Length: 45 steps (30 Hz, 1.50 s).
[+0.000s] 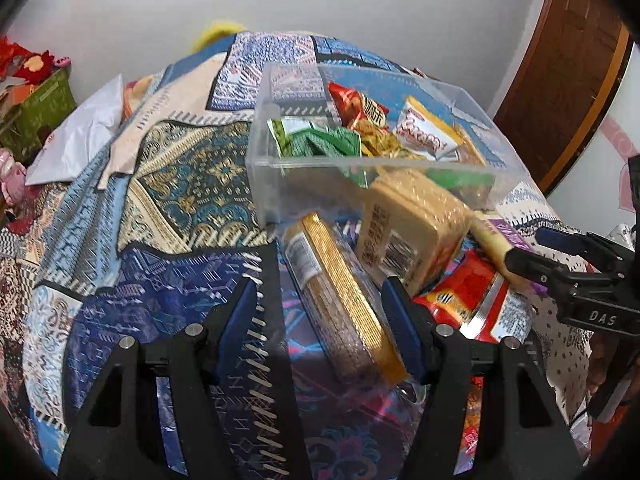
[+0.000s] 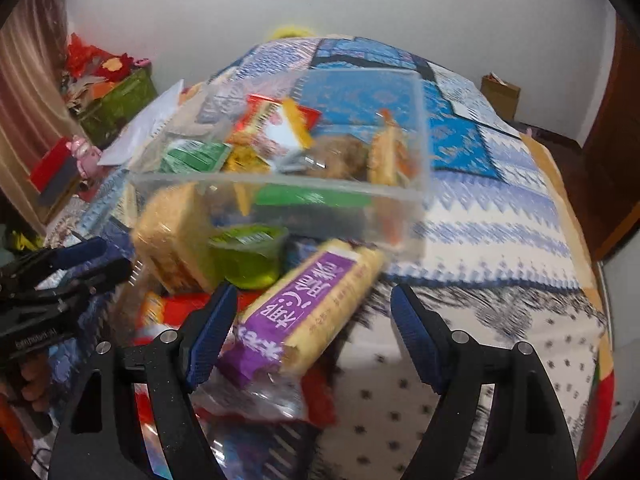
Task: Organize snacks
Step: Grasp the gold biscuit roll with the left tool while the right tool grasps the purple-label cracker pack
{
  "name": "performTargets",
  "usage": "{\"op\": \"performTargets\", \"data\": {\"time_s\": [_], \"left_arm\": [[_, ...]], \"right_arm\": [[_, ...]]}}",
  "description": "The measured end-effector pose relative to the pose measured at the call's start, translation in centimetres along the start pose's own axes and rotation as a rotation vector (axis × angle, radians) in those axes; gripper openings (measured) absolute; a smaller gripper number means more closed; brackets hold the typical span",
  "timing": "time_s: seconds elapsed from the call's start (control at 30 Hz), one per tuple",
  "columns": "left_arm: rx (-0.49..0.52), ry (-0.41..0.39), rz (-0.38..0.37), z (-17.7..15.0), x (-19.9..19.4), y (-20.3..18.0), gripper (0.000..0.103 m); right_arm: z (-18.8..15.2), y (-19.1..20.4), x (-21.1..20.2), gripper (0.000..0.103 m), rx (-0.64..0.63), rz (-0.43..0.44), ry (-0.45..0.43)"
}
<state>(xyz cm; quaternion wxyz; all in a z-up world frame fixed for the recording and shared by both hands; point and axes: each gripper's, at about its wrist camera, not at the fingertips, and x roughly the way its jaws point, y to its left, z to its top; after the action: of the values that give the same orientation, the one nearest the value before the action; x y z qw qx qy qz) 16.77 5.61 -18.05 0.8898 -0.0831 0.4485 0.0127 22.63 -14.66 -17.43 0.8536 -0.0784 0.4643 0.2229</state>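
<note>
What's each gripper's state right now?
Left gripper: open, fingers either side of the gold-edged cracker pack, not gripping it.
Right gripper: open, the purple-label biscuit pack between its fingers, unclamped.

My left gripper (image 1: 320, 316): black angular frame, silver screws
My fingers (image 1: 240, 312): ribbed blue pads
My right gripper (image 2: 312, 328): same build

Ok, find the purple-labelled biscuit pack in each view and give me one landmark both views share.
Left wrist view: the purple-labelled biscuit pack lies at the right, mostly hidden behind the right gripper.
Right wrist view: the pack lies low in the centre, slanting between the open blue pads, nearer the left one.
Shared landmark: the clear plastic bin of snacks just beyond it.
</note>
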Motion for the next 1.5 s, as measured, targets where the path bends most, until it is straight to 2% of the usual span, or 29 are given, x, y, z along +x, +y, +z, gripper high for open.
{"op": "performTargets", "data": {"time_s": [0.07, 0.2, 0.37, 0.5, 0.63, 0.8, 1.0, 1.2, 1.5], "left_arm": [[0.001, 0.010, 0.000, -0.3, 0.4, -0.1, 0.064], [-0.005, 0.017, -0.011, -0.6, 1.1, -0.1, 0.064], [-0.007, 0.037, -0.008, -0.2, 2.3, -0.5, 0.063], [-0.022, 0.054, -0.035, -0.2, 3.3, -0.7, 0.051], [-0.004, 0.038, -0.013, -0.2, 3.6, -1.1, 0.047], [0.008, 0.030, -0.013, -0.9, 2.6, -0.8, 0.040], [-0.003, 0.013, -0.002, -1.9, 0.4, 0.0, 0.039], [0.005, -0.042, -0.005, -2.2, -3.1, 0.1, 0.039], [0.014, -0.150, -0.014, 0.3, -6.6, -0.1, 0.039]], "right_arm": [[-0.8, -0.8, 0.3, 0.076, -0.012, -0.037, 0.021], [-1.8, -2.4, 0.5, 0.074, 0.020, -0.028, 0.042], [-1.1, -2.4, 0.8, 0.070, 0.029, -0.013, 0.029], [-0.9, -1.4, 1.8, 0.058, 0.000, -0.009, 0.039], [-0.7, -1.1, 2.3, 0.043, 0.000, 0.002, 0.033], [-1.2, -1.6, 1.5, 0.042, 0.024, 0.019, 0.021], [-2.0, -2.1, -0.7, 0.042, 0.043, 0.022, -0.011], [-1.9, -2.0, -3.4, 0.042, 0.046, 0.023, -0.067], [0.6, -1.1, -6.3, 0.042, 0.039, 0.026, -0.172]]}}
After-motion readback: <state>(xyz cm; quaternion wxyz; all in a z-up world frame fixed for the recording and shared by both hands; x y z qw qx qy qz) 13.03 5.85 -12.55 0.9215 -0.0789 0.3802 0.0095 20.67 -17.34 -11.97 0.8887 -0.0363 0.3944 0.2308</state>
